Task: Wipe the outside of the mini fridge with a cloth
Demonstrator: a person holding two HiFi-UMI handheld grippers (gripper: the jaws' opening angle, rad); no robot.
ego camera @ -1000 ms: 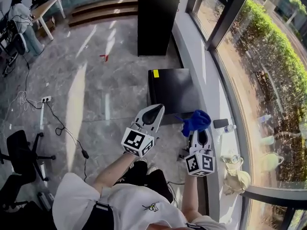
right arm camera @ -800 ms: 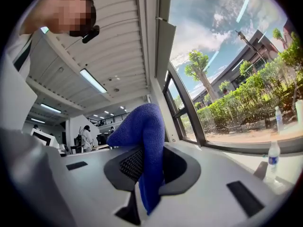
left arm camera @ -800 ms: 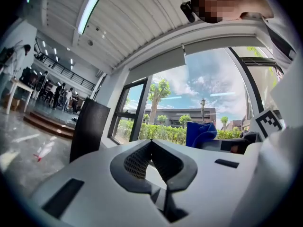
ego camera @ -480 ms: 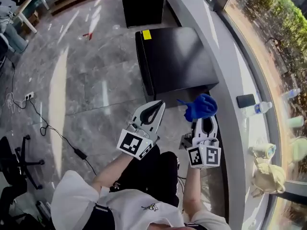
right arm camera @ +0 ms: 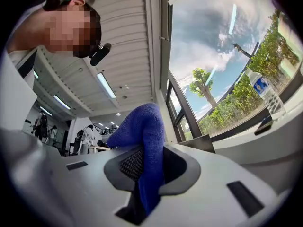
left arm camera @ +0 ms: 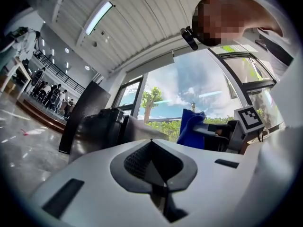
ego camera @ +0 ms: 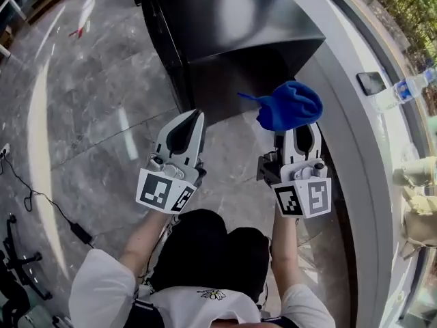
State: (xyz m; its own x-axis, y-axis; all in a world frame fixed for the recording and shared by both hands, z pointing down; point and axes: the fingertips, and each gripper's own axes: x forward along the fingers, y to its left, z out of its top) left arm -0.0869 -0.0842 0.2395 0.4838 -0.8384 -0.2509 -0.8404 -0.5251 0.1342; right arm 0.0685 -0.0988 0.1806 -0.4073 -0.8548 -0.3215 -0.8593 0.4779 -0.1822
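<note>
A bunched blue microfibre cloth [ego camera: 290, 105] is clamped in the white right gripper [ego camera: 299, 132], near the glossy black box-shaped mini fridge [ego camera: 232, 26]. The white left gripper [ego camera: 192, 115] is closed on nothing. With only a fold pinched, the cloth could be dragged loose by wiping friction.

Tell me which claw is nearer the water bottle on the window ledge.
Right. The right claw, shut on the blue cloth, is beside the ledge, below-left of the water bottle; the left claw is farther left, over the floor.
</note>
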